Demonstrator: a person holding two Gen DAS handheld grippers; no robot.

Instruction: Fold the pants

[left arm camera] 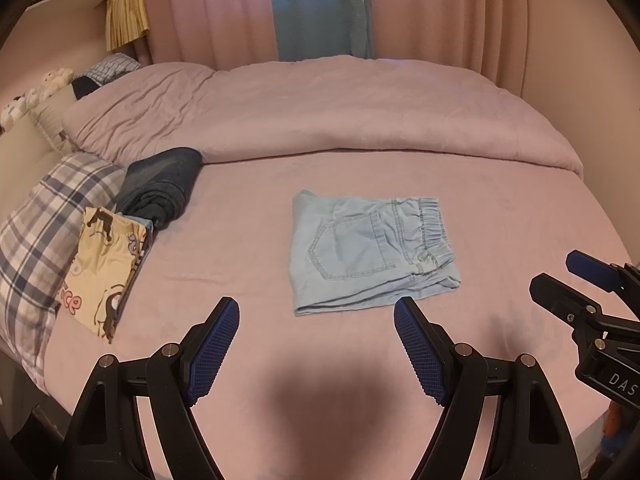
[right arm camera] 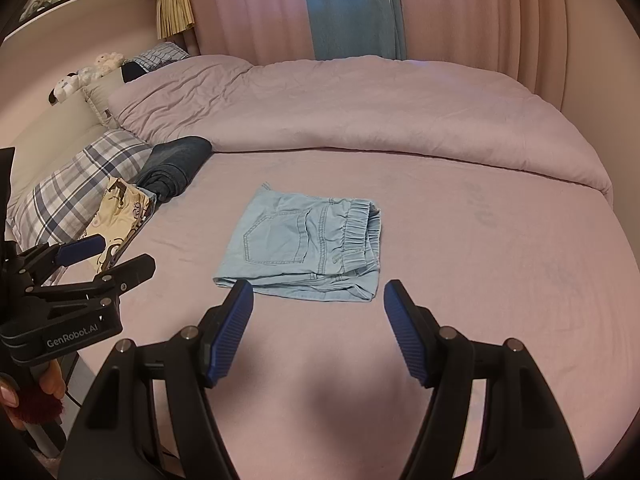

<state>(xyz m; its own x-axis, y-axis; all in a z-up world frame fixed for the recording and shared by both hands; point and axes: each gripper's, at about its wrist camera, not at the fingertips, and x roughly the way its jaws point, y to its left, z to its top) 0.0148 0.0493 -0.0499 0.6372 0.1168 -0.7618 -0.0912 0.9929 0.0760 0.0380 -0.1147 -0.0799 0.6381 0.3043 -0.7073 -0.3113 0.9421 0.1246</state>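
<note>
You are holding both tools above the near edge of the bed (left arm camera: 500,208), and neither is touching anything. The left gripper (left arm camera: 316,344) is standing with its fingers spread wide and nothing between them; the right gripper (right arm camera: 318,328) is likewise standing open and empty. In the left view the right one is showing at the right edge, in the right view the left one at the left edge.

The pants (left arm camera: 372,252) are lying in the middle of the pink sheet, just beyond your fingertips, already folded into a compact rectangle. The back pocket is facing up, the elastic waistband is lying toward the right, and the layered edges are stacking along the near side. By my judgement the folding is looking complete or very nearly so.

If you are finishing here, keep both grippers open and clear of the cloth so nothing is dragged. If you are adding one more fold, pinch the near corners through every layer, lift only slightly, and carry both hands together so the stack is not sliding apart. The near right corner is looking a little uneven; check it first.

A dark garment (left arm camera: 164,184), a printed cloth (left arm camera: 100,268) and a plaid pillow (left arm camera: 44,224) are sitting well apart at the left.
</note>
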